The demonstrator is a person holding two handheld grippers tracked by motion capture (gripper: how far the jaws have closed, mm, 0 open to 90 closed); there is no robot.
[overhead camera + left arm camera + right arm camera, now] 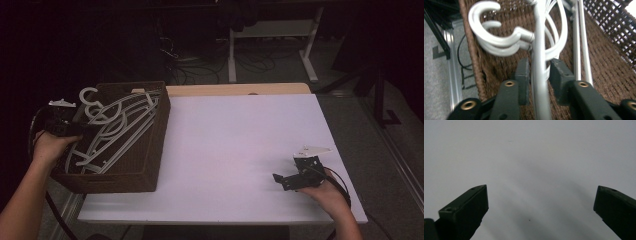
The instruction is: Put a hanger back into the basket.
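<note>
A brown wicker basket (150, 167) stands on the left end of the white table (240, 130). Several white plastic hangers (120, 127) lie in it, their hooks (489, 42) curling over the far left rim. My left gripper (82, 131) reaches into the basket from the left. Its jaws (539, 65) straddle one hanger's white bar (540, 37) with a slight gap at each pad, so it stands open. My right gripper (279, 180) rests low over the table's near right part, open wide (541, 195) with nothing between its fingers.
A wooden strip (240, 90) runs along the table's back edge. Behind it on the dark floor are white desk legs (232, 55) and loose cables. An aluminium rail (452, 75) runs just outside the basket's left wall.
</note>
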